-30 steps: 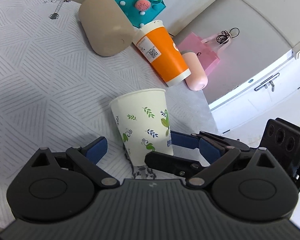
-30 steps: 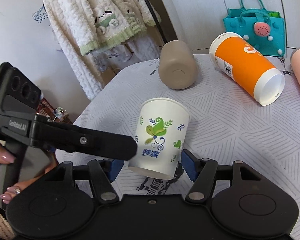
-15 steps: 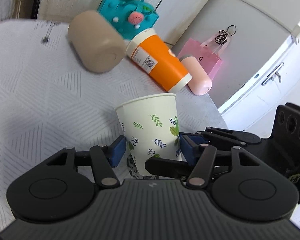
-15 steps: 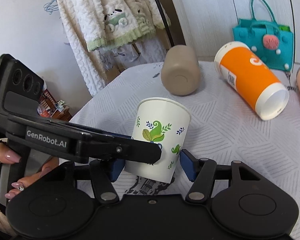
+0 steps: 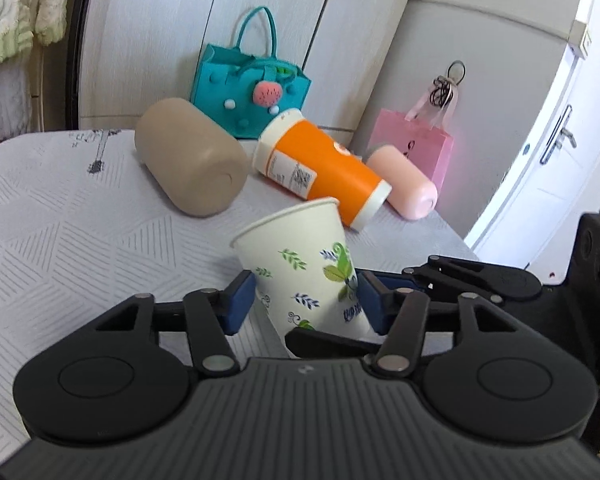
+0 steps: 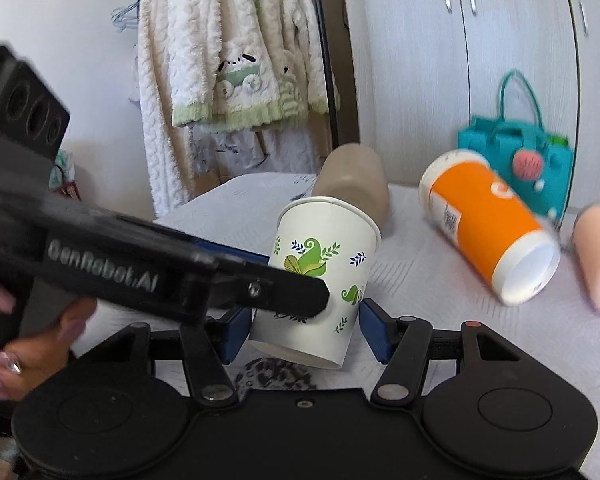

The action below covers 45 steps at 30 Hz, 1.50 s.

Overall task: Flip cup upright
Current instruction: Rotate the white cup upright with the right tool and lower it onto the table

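Observation:
A white paper cup with green leaf print (image 5: 304, 268) is lifted off the table, mouth up and tilted. It also shows in the right wrist view (image 6: 320, 276). My left gripper (image 5: 306, 306) is shut on the cup, its blue pads pressing both sides near the base. My right gripper (image 6: 304, 330) brackets the cup's lower part from another side; its right pad stands a little off the wall, so it looks open. The left gripper's finger (image 6: 260, 288) crosses in front of the cup in the right wrist view.
On the patterned white table (image 5: 60, 220) lie a tan cup (image 5: 188, 164), an orange cup (image 5: 320, 168) and a pink cup (image 5: 404, 184), all on their sides. A teal bag (image 5: 248, 96) and pink bag (image 5: 412, 144) stand behind. Clothes (image 6: 228, 52) hang at the left.
My left gripper closed on the paper cup. Both grippers rose and tipped up with it, so the cup left the table and the view now looks more level.

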Available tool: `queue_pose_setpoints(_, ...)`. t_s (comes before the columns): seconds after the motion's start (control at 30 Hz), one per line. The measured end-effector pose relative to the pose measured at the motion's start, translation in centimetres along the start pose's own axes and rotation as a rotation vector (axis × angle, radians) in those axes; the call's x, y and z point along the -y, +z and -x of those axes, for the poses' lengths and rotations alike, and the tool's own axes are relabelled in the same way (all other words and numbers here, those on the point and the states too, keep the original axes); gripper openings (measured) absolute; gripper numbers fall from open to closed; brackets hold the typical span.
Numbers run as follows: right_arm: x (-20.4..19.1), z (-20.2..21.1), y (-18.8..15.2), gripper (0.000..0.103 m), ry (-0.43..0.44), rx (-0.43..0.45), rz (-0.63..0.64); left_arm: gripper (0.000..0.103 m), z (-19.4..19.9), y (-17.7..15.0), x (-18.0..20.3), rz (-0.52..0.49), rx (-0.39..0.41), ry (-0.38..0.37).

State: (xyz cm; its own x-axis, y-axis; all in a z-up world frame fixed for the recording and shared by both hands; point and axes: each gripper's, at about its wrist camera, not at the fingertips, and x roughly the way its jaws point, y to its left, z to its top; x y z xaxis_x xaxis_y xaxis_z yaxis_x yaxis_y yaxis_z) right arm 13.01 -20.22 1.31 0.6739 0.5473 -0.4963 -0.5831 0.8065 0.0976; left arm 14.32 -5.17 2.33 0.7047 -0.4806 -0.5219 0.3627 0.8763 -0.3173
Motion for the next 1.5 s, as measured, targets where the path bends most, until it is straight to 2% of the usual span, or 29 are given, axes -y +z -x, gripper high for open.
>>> queue_pose_setpoints(0.13, -1.1, -0.6, 0.3, 0.065, -0.070, 0.012, 0.093, 0.048, 0.6, 0.0, 0.3, -0.042, 0.052, -0.005)
queue_pose_setpoints(0.27, -2.3, -1.7, 0.3, 0.065, -0.174, 0.024, 0.199, 0.048, 0.7, -0.1, 0.3, -0.061, 0.093, -0.022)
queue_pose_setpoints(0.37, -1.9, -2.1, 0.8, 0.064, -0.170, 0.017, 0.169, 0.047, 0.8, -0.4, 0.5, -0.085, 0.111, -0.007)
queue_pose_setpoints(0.5, -2.0, -2.1, 1.0, 0.064, -0.146, 0.025, 0.151, 0.047, 1.2, -0.8, 0.9, -0.145, 0.136, 0.049)
queue_pose_setpoints(0.7, -3.5, -3.1, 1.1, 0.064, -0.175, 0.072, 0.256, 0.047, 1.5, -1.3, 0.4, -0.160, 0.142, 0.069)
queue_pose_setpoints(0.87, -2.5, -3.7, 1.5, 0.064, -0.115, 0.013, 0.212, 0.047, 1.1, -1.2, -0.8, -0.109, 0.105, 0.032)
queue_pose_setpoints(1.03, -2.5, -3.8, 1.3, 0.062, -0.102, -0.049, 0.217, 0.047, 1.3, -1.4, -0.7, -0.093, 0.098, 0.032)
queue_pose_setpoints(1.27, -2.6, -3.3, 1.0, 0.063, -0.109, -0.045, 0.209, 0.047, 1.4, -1.5, -0.8, -0.058, 0.067, 0.020)
queue_pose_setpoints(1.5, -2.8, -1.6, 0.7, 0.072, -0.111, -0.015, 0.174, 0.049, 3.0, -1.9, -0.9, -0.059, 0.069, 0.031)
